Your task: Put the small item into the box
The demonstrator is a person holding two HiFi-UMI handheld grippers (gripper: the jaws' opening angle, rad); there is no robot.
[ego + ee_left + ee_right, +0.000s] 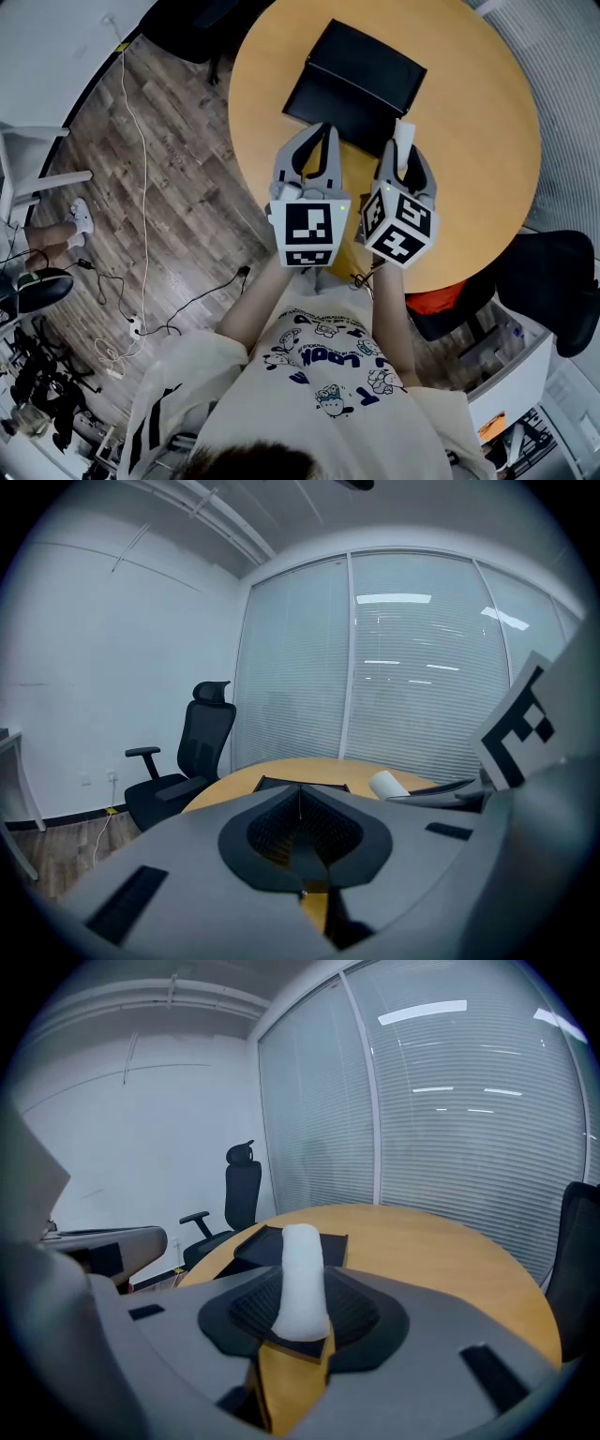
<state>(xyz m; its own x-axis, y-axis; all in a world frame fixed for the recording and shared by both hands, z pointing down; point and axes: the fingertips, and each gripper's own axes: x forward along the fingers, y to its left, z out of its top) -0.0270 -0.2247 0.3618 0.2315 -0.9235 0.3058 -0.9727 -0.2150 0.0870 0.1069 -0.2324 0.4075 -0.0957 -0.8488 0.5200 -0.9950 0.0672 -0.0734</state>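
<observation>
A black box lies closed on the far side of the round wooden table. My right gripper is shut on the small item, a white cylinder that sticks out past its fingertips just short of the box's near edge. In the right gripper view the white cylinder stands upright between the black pads, with the box behind it. Beside the right one, my left gripper hovers over the box's near-left edge, shut with nothing in it. Its jaws meet in a line in the left gripper view.
A black office chair stands right of the table, and another beyond it by the glass wall with blinds. Cables run over the wooden floor on the left. An orange object sits under the table's near edge.
</observation>
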